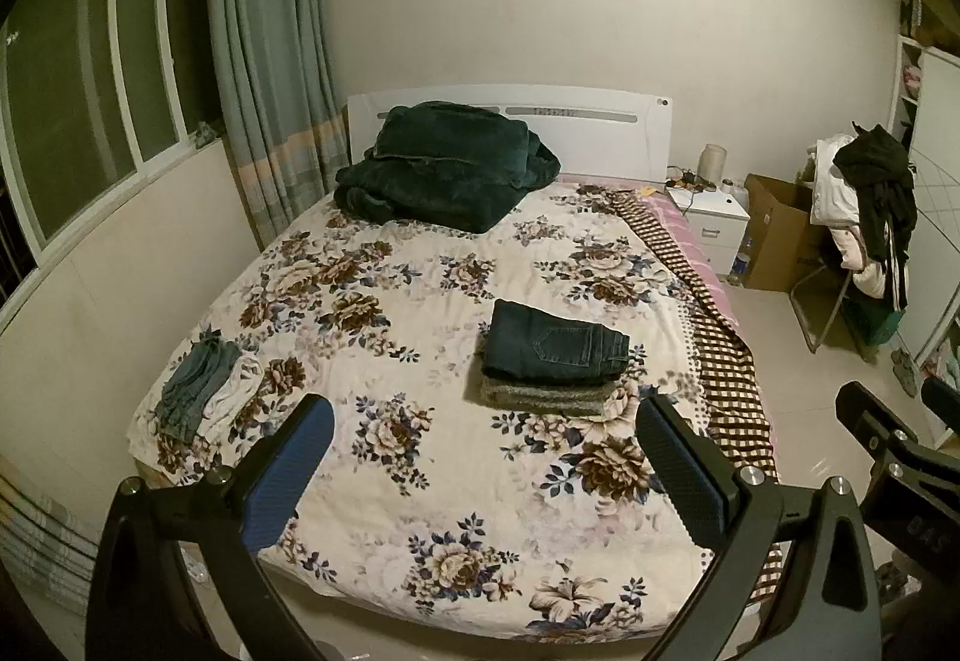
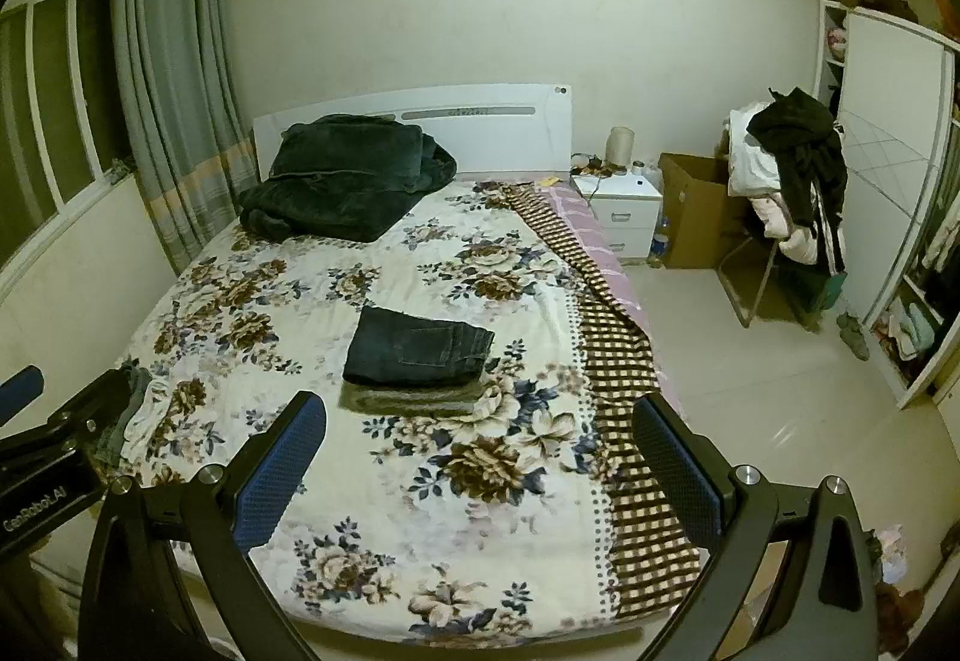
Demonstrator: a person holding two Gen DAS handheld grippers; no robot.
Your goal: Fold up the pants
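Both grippers hang above the foot of the bed (image 1: 420, 481), jaws spread wide and holding nothing. The left gripper (image 1: 480, 457) and the right gripper (image 2: 480, 451) each frame the floral bedspread between their fingers.

A pair of dark jeans (image 1: 552, 343) already lies folded into a compact rectangle, stacked on a folded grey garment (image 1: 546, 397) near the middle of the bed. My guess is that the next pants to fold are in the crumpled blue-grey pile (image 1: 192, 391) at the bed's left edge, beside a bunched white cloth (image 1: 234, 391) — though whether that pile is pants cannot be told from here.

To do this step well, reach for the pile with the left gripper first, since it sits to the left of and just beyond that gripper's left finger. Pinch a single layer at an edge, not the whole heap, and lift only enough to find the waistband. Then bring the right gripper across to take the opposite corner, so the garment can be spread flat on open bedspread before any fold.

From the right wrist view the pile (image 2: 129, 409) lies far to the left, partly hidden behind the left gripper's body — well apart from the right jaws. The folded stack lies ahead of both grippers, beyond the fingertips and untouched.
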